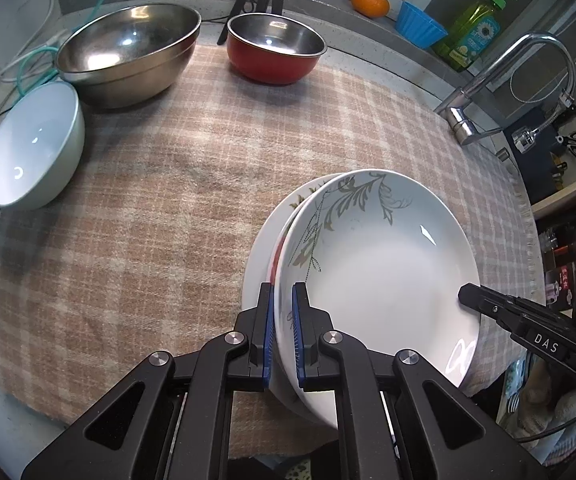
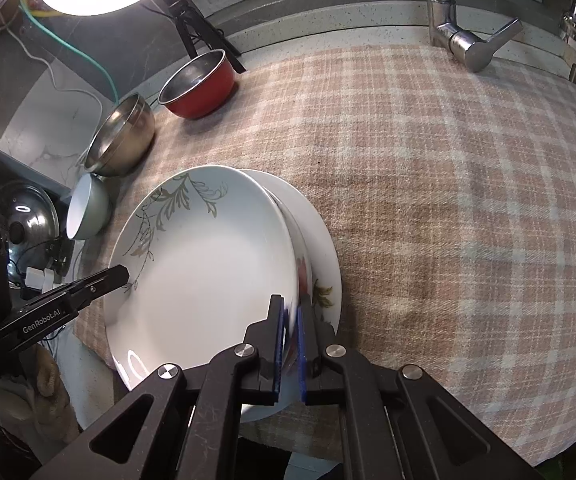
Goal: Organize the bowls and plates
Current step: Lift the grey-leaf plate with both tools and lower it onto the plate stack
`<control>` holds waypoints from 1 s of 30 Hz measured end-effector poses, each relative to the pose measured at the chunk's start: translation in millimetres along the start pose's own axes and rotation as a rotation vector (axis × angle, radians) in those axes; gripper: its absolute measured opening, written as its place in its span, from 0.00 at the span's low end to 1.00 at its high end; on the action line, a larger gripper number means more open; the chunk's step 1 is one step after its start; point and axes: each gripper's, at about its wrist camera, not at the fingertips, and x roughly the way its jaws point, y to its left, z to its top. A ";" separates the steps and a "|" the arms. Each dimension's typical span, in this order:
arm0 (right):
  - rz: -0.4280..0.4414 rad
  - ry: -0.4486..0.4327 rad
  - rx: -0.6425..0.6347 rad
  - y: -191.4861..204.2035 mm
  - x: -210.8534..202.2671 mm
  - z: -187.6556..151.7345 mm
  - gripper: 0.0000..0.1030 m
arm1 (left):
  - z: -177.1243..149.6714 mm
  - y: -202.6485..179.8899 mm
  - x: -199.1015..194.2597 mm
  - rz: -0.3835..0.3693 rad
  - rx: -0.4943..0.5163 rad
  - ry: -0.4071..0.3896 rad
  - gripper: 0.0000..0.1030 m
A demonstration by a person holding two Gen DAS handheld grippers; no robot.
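Both grippers clamp the top plate (image 1: 384, 264) by opposite rims: left gripper (image 1: 284, 300) and right gripper (image 2: 291, 312), fingers closed on it. Under the fingers lie more plates (image 2: 324, 248); three bowls (image 1: 128, 52) sit well beyond, on the cloth (image 1: 148, 220).

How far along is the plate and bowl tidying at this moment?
Done: a plate already lies on the checked cloth. In hand: the left hand-held gripper and right hand-held gripper clamp opposite rims of the leaf-patterned plate above it. Left: the steel bowl, red bowl and white bowl stand separate.
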 end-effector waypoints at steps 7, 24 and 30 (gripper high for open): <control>-0.016 -0.004 -0.019 3.8 1.3 0.2 0.06 | 0.5 -0.4 1.6 0.009 0.004 -0.004 0.07; -0.128 -0.019 -0.113 18.0 2.5 -6.1 0.10 | -2.0 -5.0 0.6 0.038 0.041 -0.005 0.07; -0.111 -0.018 -0.100 14.3 2.1 -7.3 0.10 | -1.4 -5.8 0.9 0.040 0.046 -0.007 0.07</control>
